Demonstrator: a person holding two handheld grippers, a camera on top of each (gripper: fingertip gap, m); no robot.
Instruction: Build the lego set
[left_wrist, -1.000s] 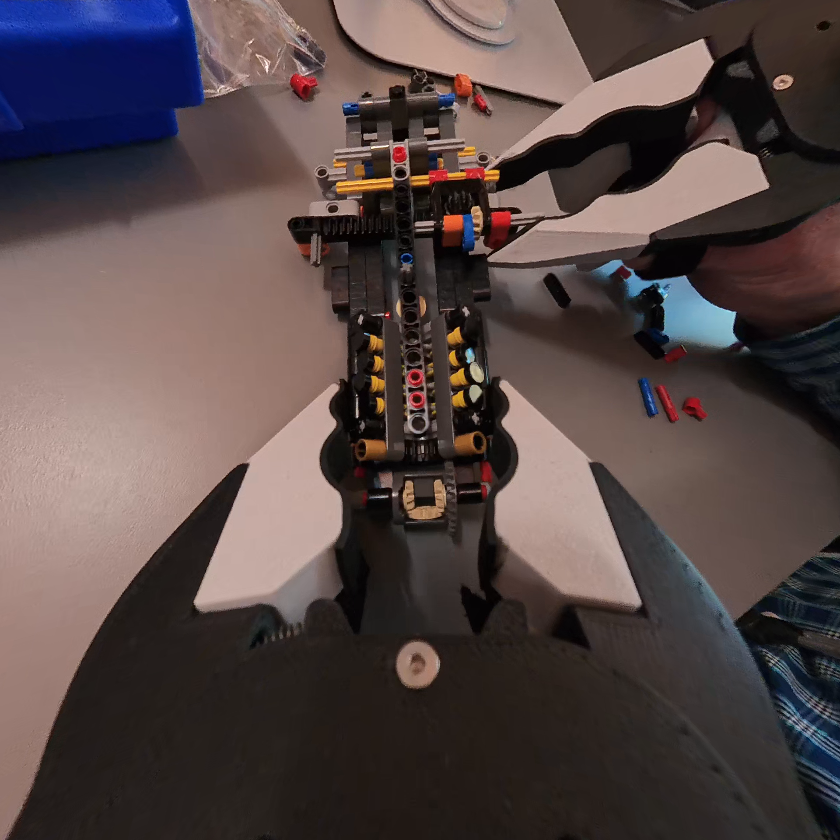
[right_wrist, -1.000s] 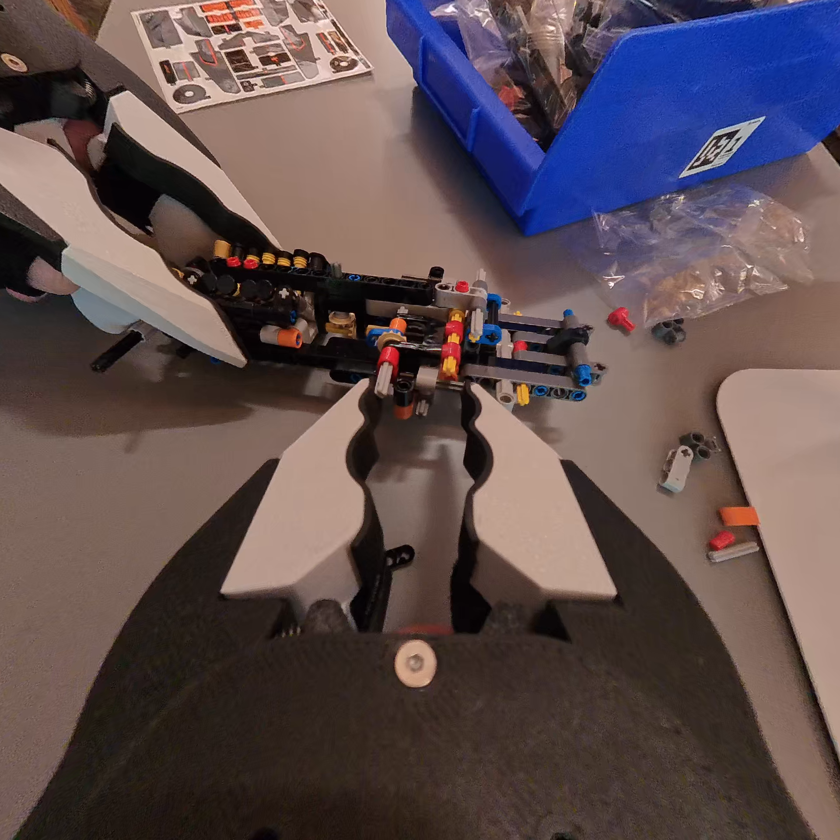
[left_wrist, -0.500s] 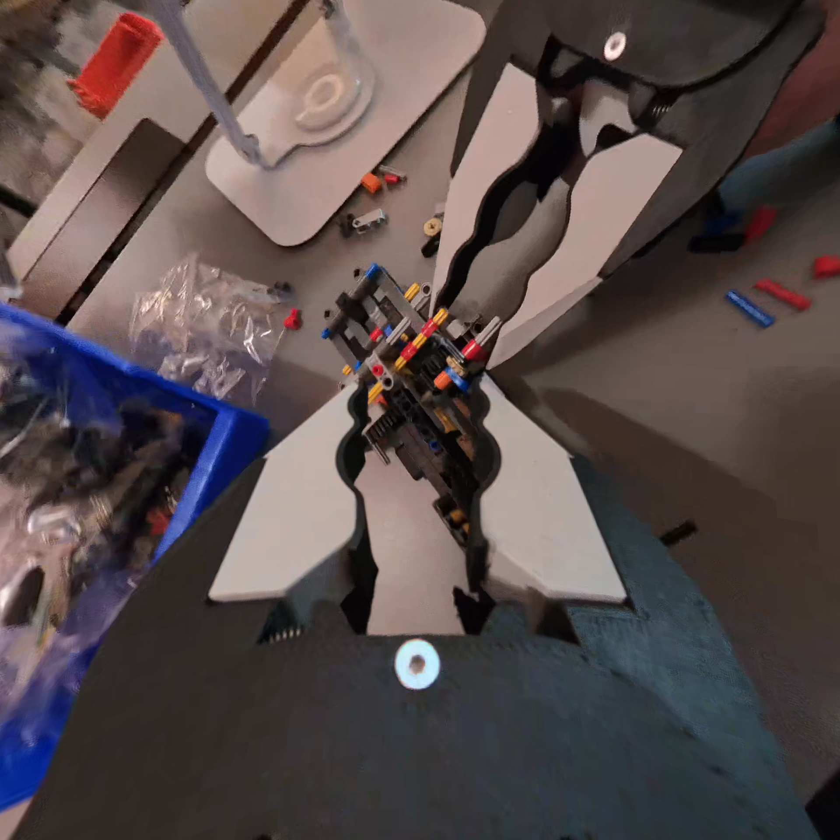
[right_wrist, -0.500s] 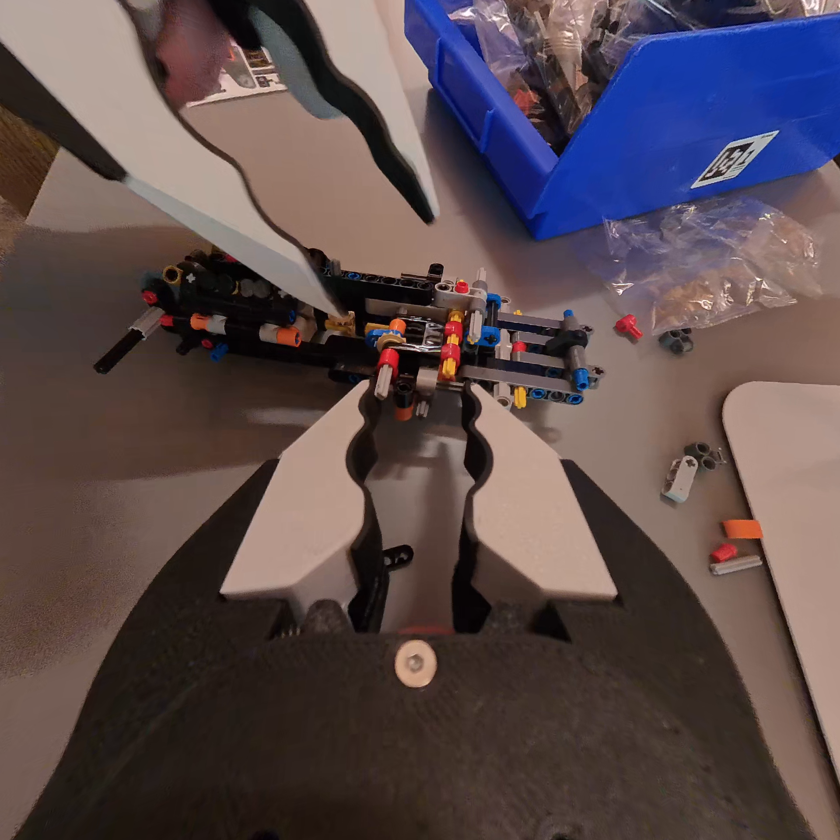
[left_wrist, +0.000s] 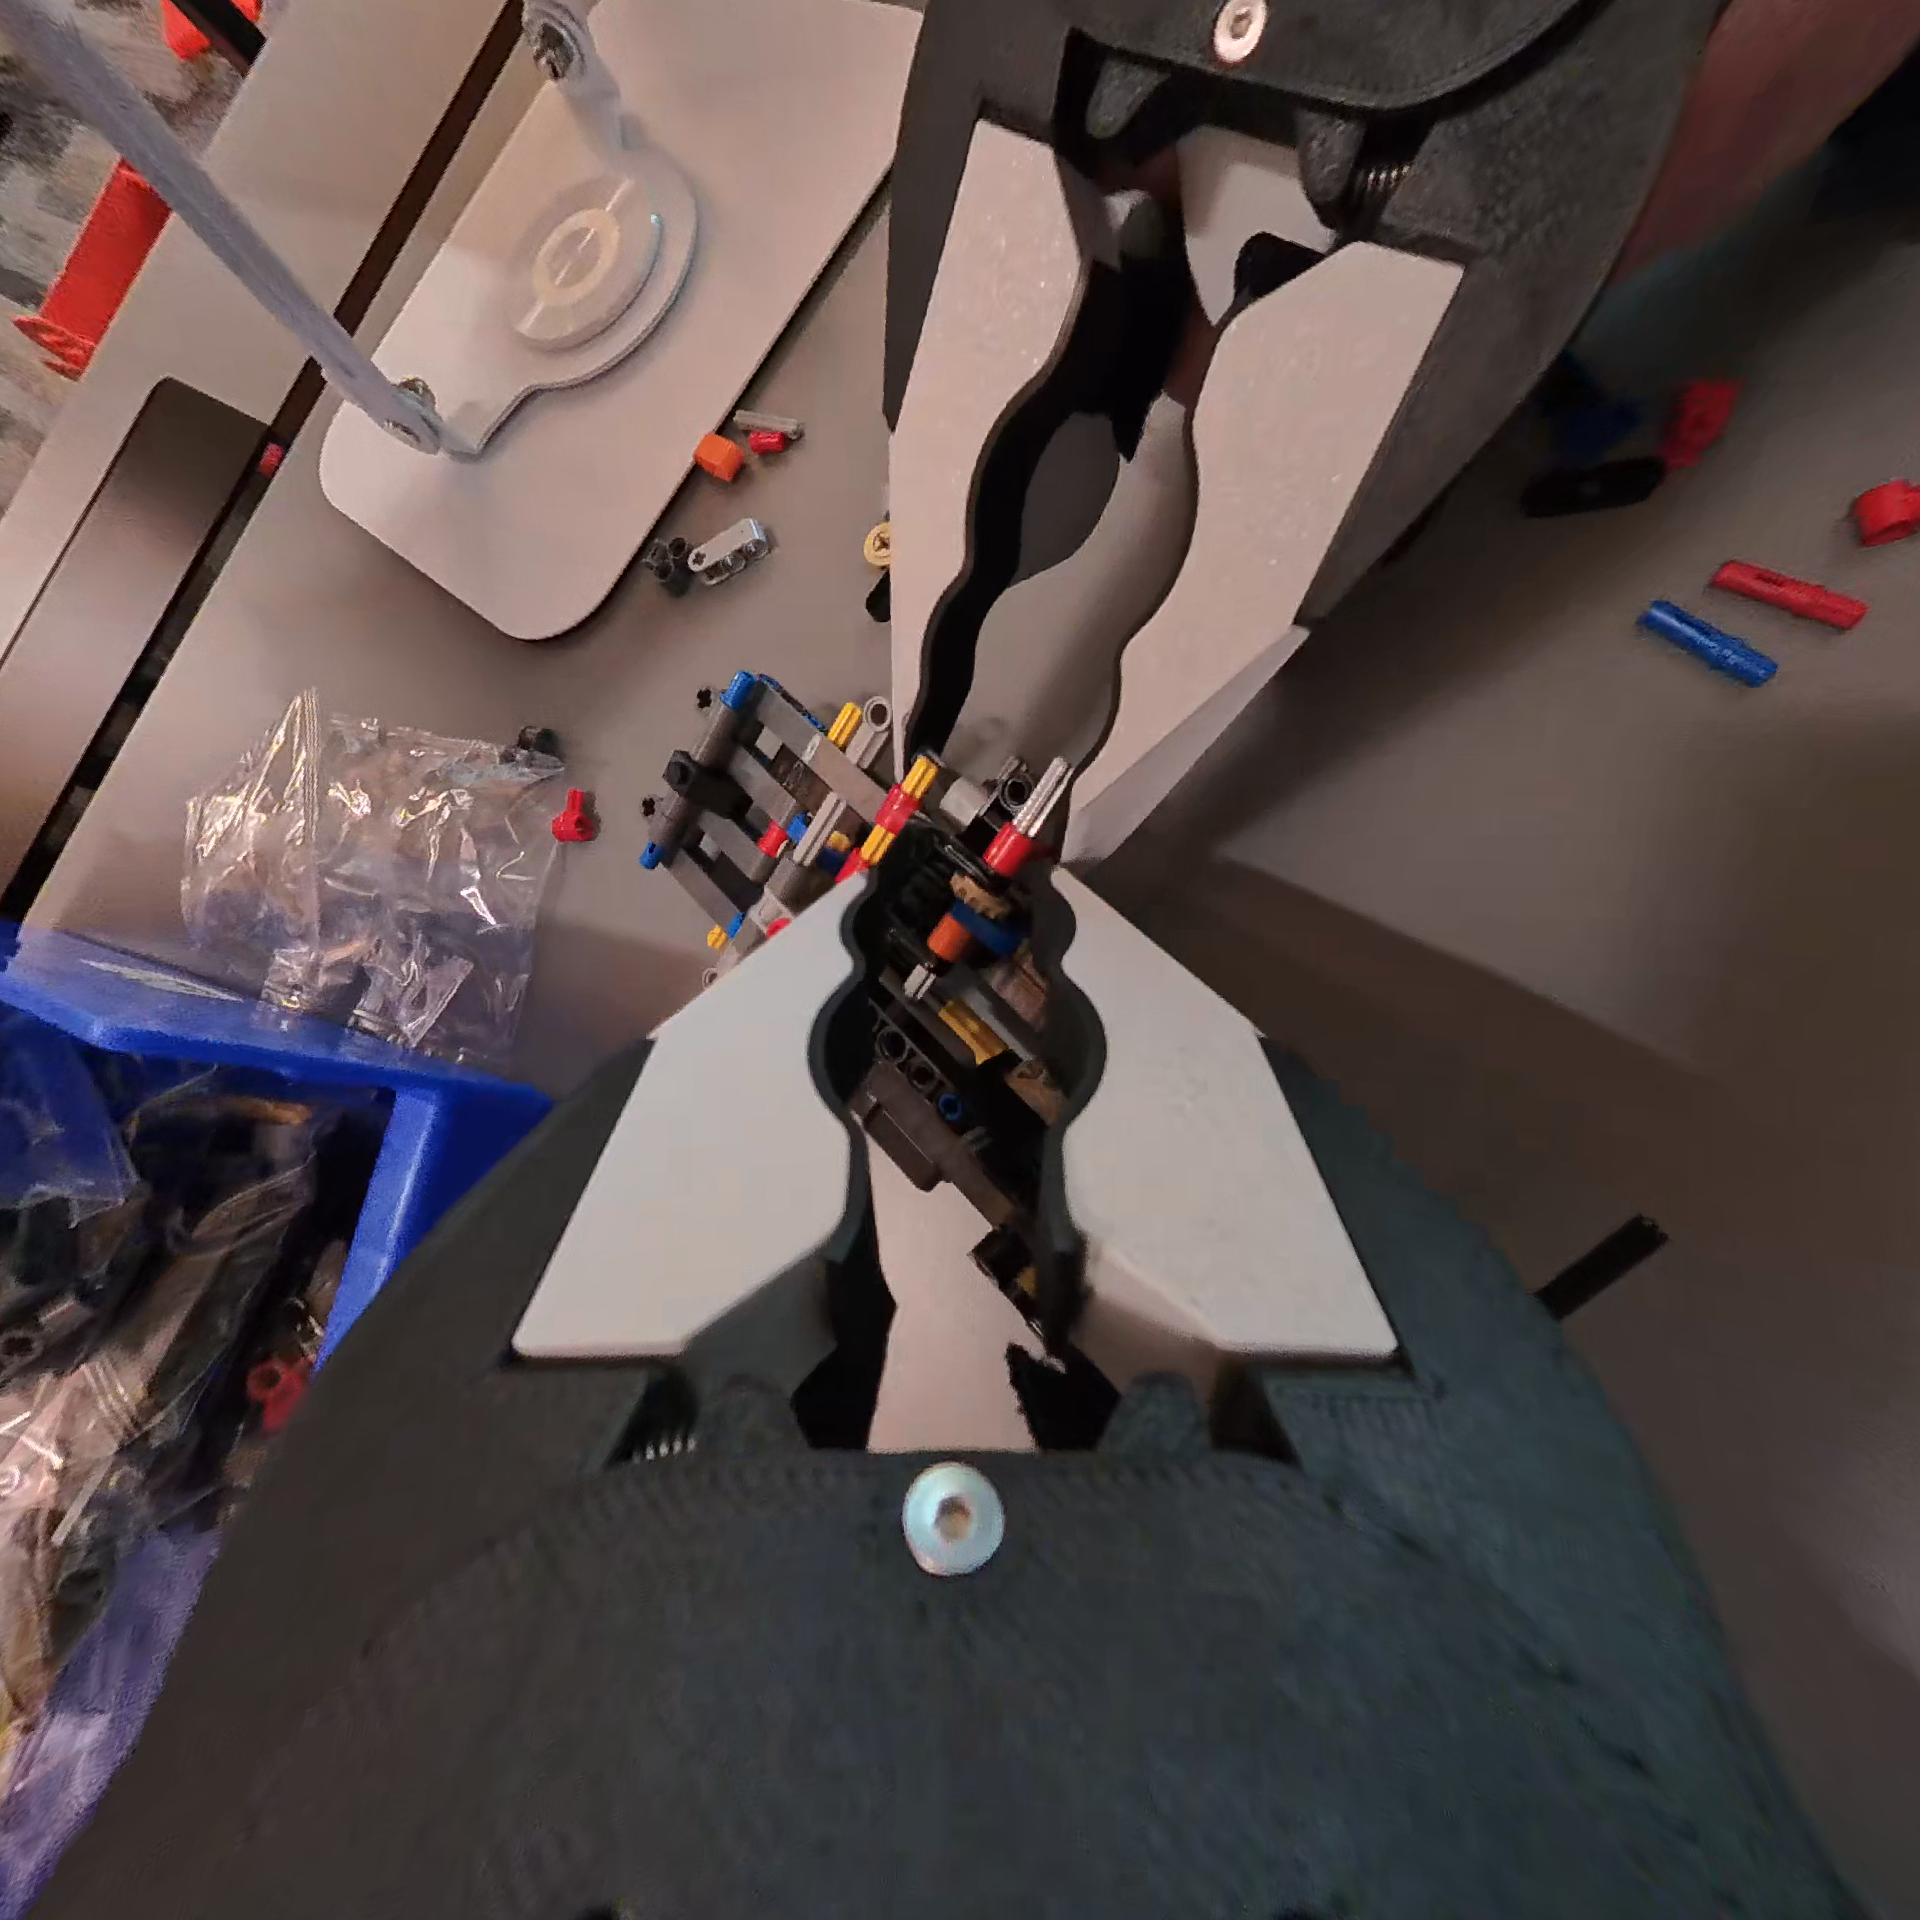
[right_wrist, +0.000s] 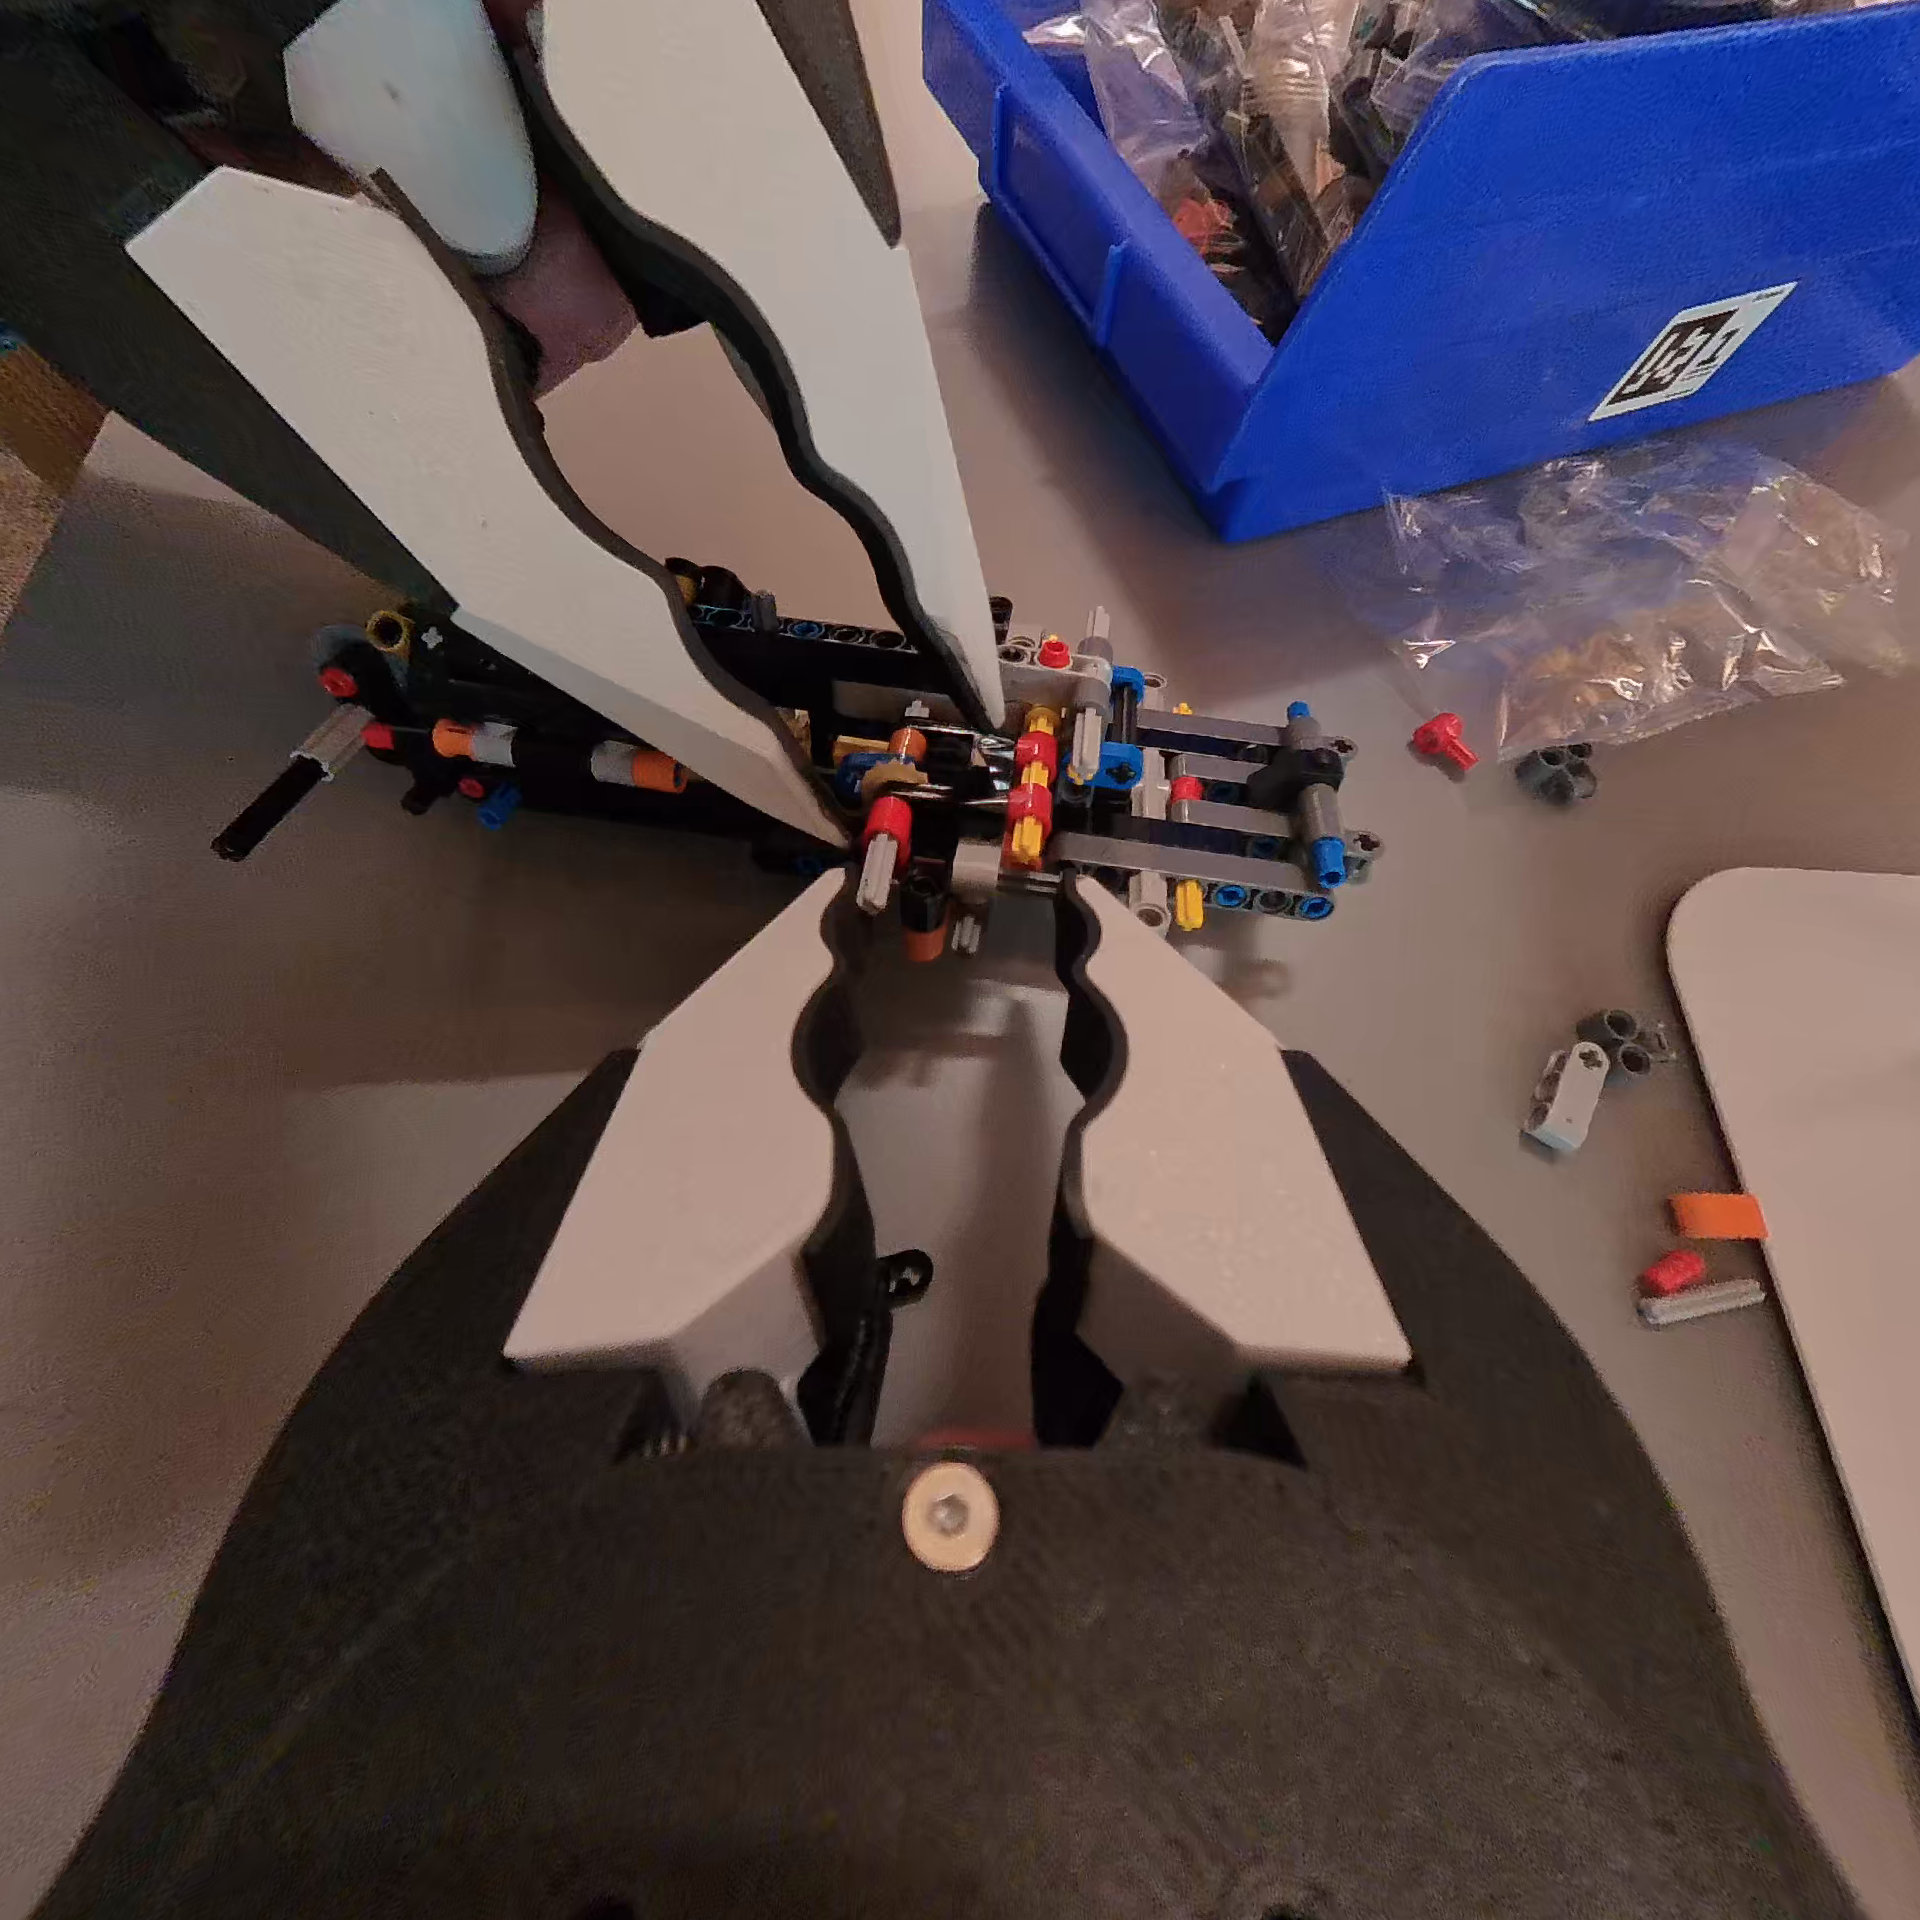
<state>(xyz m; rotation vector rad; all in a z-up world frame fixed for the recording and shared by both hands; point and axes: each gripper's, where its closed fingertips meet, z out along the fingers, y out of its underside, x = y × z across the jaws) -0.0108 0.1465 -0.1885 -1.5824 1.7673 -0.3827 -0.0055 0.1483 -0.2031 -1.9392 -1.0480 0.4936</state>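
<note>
The long black lego chassis (right_wrist: 1195, 831), with red, yellow and blue pins, lies on the grey table. My left gripper (left_wrist: 961, 888) comes down over its middle, and the chassis (left_wrist: 748, 790) runs slantwise between its fingers. In the right wrist view the left gripper (right_wrist: 920, 774) reaches in from the upper left, one tip on each side of the chassis, closed on it. My right gripper (right_wrist: 956, 883) is partly open at the near side of the chassis, its tips either side of a short orange and black pin (right_wrist: 925, 920). It faces the left one (left_wrist: 997, 790).
A blue bin (right_wrist: 1558, 312) of bagged parts stands behind the chassis, with a clear plastic bag (right_wrist: 1642, 603) beside it. A white stand base (right_wrist: 1829, 1091) is at the right, with small loose pieces (right_wrist: 1579, 1081) near it. Red and blue axles (left_wrist: 1787, 594) lie farther off. Left and right tips are no more than a few centimetres apart.
My left gripper let go of the chassis's rear end, swung up and over, and came down on its middle with the fingers narrower. The right gripper and the chassis stayed in place.
</note>
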